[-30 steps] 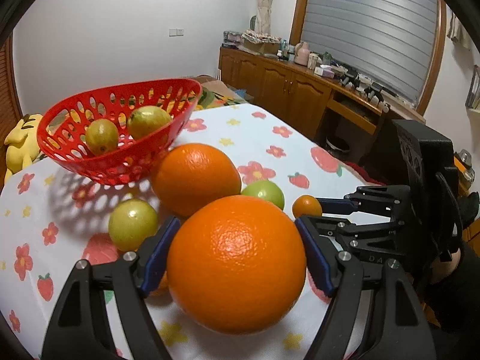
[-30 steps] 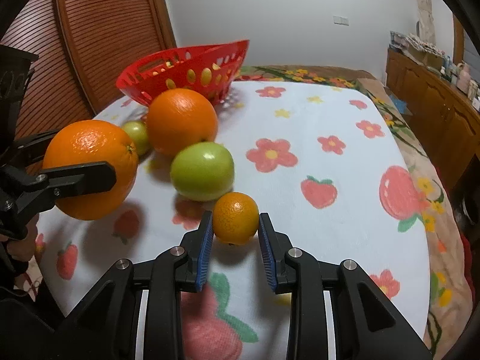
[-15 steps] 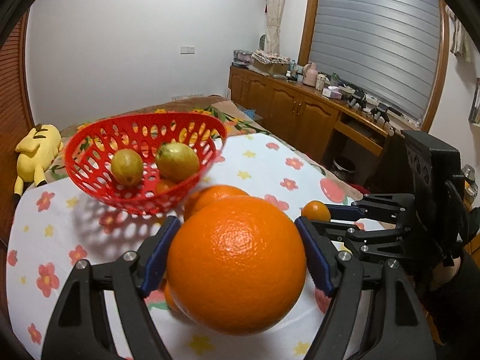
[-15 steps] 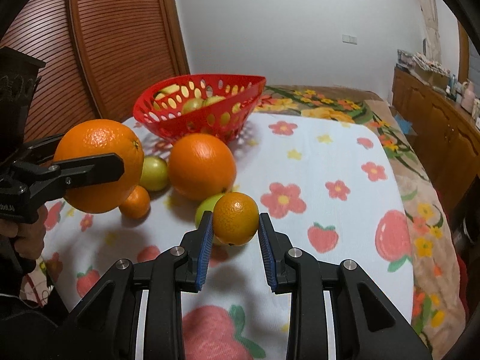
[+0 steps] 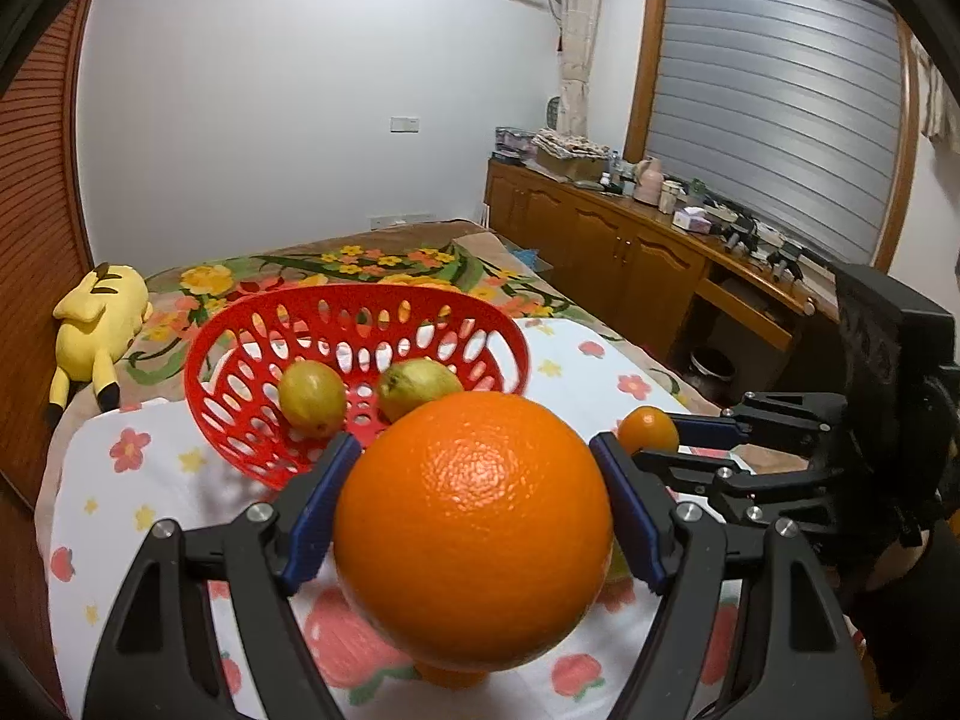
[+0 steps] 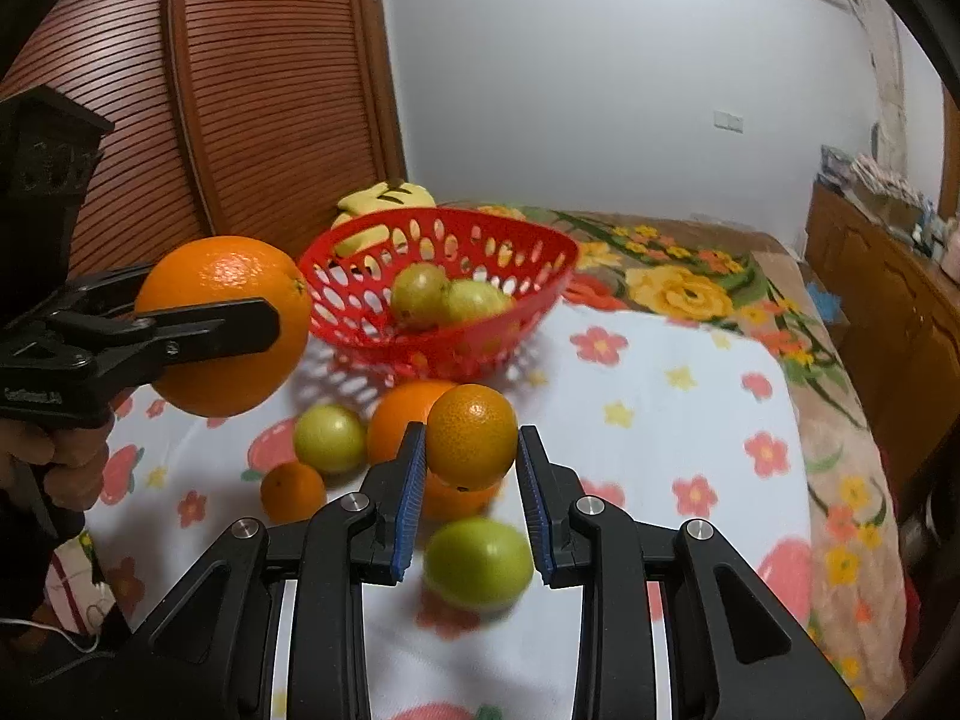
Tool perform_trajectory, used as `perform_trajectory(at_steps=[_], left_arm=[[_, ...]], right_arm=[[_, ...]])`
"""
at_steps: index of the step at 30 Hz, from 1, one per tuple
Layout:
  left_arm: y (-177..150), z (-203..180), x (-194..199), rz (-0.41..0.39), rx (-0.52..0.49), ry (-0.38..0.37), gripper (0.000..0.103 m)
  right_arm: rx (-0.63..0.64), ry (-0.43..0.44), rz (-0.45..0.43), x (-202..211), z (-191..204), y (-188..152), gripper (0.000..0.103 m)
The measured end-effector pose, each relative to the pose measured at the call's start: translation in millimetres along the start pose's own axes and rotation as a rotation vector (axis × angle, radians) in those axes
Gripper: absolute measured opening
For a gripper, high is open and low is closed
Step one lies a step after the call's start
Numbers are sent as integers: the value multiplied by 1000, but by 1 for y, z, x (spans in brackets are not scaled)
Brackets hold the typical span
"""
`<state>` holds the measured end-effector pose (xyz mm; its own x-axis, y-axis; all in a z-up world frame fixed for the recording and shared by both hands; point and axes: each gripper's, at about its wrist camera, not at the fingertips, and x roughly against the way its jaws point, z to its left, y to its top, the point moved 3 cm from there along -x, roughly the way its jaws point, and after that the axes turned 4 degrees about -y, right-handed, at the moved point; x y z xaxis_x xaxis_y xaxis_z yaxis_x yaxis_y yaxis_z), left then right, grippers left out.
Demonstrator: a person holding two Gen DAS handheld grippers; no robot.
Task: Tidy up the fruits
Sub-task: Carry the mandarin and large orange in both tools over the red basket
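Observation:
My left gripper [image 5: 474, 468] is shut on a large orange [image 5: 473, 531], held in the air above the table; the same large orange [image 6: 225, 324] shows at the left of the right wrist view. My right gripper [image 6: 471, 441] is shut on a small orange [image 6: 472, 437], also lifted; this small orange [image 5: 648, 430] appears at the right of the left wrist view. Ahead stands a red basket [image 5: 252, 324] [image 6: 540, 294] holding two yellow-green fruits [image 5: 312, 396] [image 6: 420, 294]. On the cloth below lie another orange [image 6: 399, 414], a tiny orange [image 6: 293, 491] and two green fruits [image 6: 330, 438] [image 6: 478, 561].
The table wears a white cloth with flowers and strawberries [image 6: 690, 420]. A yellow plush toy [image 5: 99, 324] lies on the flowered bed behind the basket. A wooden sideboard [image 5: 630, 258] with clutter runs along the right; a slatted wooden door [image 6: 240, 90] stands at the left.
Both grippers have risen with their oranges, off the cloth. The basket now sits lower and nearer the middle of both views, and the loose fruits have dropped below the fingers.

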<state>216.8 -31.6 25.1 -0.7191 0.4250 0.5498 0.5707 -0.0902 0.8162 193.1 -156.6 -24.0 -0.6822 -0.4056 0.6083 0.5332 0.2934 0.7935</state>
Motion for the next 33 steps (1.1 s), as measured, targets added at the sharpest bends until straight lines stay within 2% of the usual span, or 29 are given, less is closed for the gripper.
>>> perform_trajectory(at_steps=[13, 22, 29, 33], left_arm=[[14, 45, -40, 45, 28, 84, 78], [19, 53, -62, 60, 11, 96, 78], [22, 60, -78, 87, 24, 96, 78], [21, 63, -85, 104, 21, 127, 78]], right_arm=[[126, 24, -11, -36, 15, 54, 29], [118, 52, 29, -75, 5, 63, 29], [130, 67, 45, -88, 3, 66, 29], [124, 68, 54, -93, -1, 66, 29]])
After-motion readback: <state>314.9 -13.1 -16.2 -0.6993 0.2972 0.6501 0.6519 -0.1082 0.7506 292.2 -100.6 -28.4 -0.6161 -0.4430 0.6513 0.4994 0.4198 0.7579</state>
